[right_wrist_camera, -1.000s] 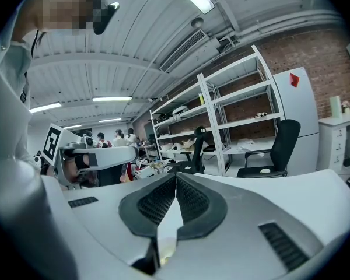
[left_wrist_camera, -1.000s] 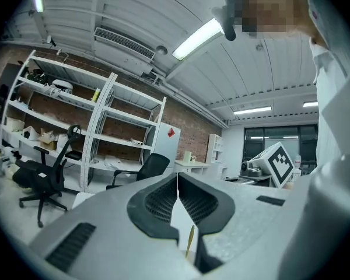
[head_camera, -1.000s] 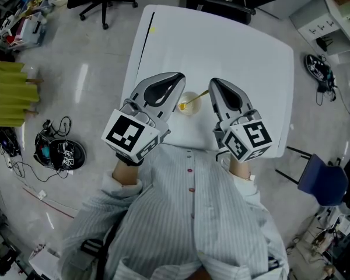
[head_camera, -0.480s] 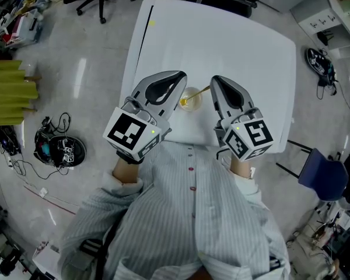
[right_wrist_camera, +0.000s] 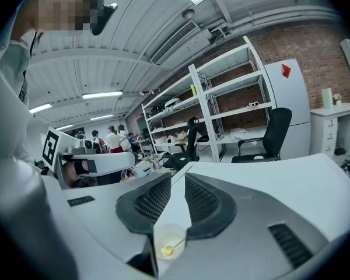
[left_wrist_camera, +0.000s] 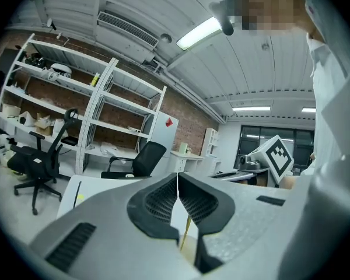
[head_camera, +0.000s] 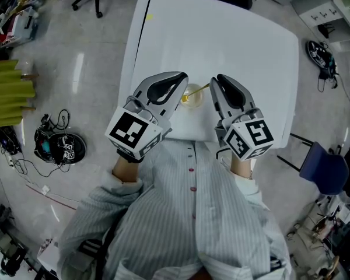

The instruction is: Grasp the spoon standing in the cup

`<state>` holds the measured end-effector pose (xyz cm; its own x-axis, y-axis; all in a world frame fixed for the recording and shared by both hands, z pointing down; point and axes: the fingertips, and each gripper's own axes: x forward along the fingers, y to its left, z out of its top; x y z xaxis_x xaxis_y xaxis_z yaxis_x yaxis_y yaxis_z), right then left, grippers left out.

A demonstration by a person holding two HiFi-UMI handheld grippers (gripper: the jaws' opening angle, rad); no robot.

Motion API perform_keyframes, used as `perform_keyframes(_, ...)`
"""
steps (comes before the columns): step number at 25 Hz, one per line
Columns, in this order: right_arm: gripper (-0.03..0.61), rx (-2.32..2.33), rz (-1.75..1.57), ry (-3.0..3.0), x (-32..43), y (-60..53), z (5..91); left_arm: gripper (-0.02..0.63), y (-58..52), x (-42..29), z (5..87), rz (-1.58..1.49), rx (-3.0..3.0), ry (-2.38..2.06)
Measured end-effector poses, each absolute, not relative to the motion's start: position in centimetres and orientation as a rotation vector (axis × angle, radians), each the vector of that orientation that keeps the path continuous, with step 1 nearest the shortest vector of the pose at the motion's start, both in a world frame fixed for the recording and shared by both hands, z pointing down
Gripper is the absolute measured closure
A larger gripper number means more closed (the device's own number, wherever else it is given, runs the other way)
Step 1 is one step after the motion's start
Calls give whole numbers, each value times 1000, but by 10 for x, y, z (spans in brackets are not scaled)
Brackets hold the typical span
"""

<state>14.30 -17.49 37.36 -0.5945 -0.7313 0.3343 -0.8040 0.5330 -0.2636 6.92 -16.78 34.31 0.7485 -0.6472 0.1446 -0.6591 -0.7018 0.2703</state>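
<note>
Standing in the cup (head_camera: 193,92) on the white table (head_camera: 239,34), the spoon (head_camera: 185,99) is not yet grasped, so the whole grip is left to do. The right gripper (right_wrist_camera: 178,182) is opening its jaws, a narrow gap with nothing between them. The cup seems just beyond its tips, between it and the left gripper (left_wrist_camera: 178,182), which is closed and empty.

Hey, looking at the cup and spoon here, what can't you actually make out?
- Head view: cup, left side hidden behind the left claw; spoon too small to show how it rests.
- Left claw view: the shut jaws cover the cup; only a sliver of spoon handle shows.
- Right claw view: the right claw, jaws opening and gripping nothing, covers the cup's side edges.
</note>
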Motion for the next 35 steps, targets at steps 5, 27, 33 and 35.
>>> perform_keyframes(5,490,1339,638,-2553,148,-175,388,600,-169,70,358,86,2626,-996)
perform_keyframes(27,410,1350,880,-2399,155,-170,469,600,-166,80,424,211,2560,-874)
perform_keyframes(33,410,1330,912,-2383,148,-170,481,600,-166,78,438,232,2540,-852)
perform_keyframes(35,410,1333,912,-2376,146,-171,485,600,-167,78,442,237,2535,-848)
